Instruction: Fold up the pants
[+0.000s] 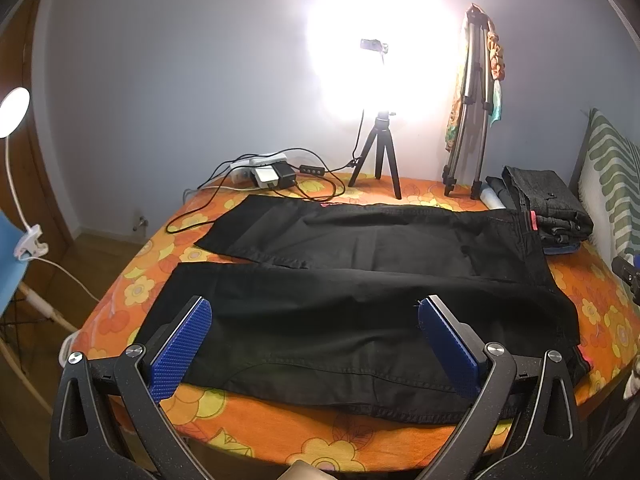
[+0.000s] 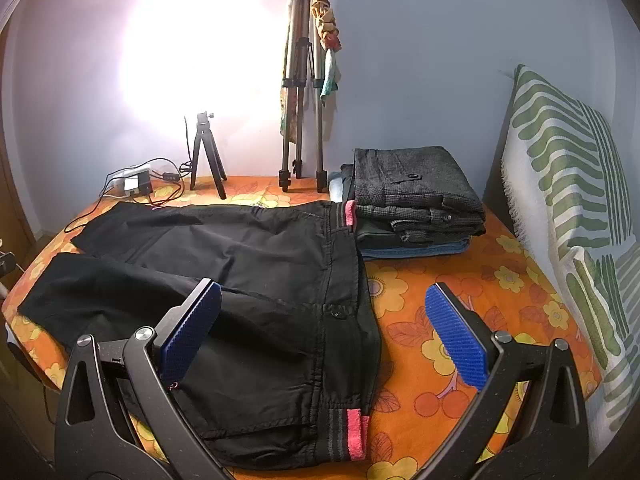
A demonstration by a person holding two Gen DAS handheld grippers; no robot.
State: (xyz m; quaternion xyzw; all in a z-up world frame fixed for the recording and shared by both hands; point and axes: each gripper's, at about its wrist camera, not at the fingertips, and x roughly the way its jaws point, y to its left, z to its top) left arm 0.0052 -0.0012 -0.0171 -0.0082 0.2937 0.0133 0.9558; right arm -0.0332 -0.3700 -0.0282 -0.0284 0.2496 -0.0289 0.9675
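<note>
A: Item location and orientation?

B: The black pants (image 1: 360, 280) lie flat on the orange floral bedspread (image 2: 460, 288). Long axis runs left to right: waistband (image 2: 344, 320) (pink trim at its ends) toward the right, leg cuffs toward the left. The two legs are spread apart at the cuffs, far leg and near leg separated by a strip of bedspread.

A: Tool status?

B: Left gripper (image 1: 314, 344): fingers wide apart, holding nothing, poised over the near leg. Right gripper (image 2: 324, 336): fingers wide apart, holding nothing, straddling the waistband.

A: Edges and clearance?

B: The near leg's seam lies close to the front bed edge. Bare bedspread lies right of the waistband, up to the striped pillow (image 2: 568, 184). Folded garment stack (image 2: 416, 200) sits just beyond the far waistband corner. Two tripods (image 2: 300, 112) and a power strip (image 1: 260, 168) occupy the back edge.
</note>
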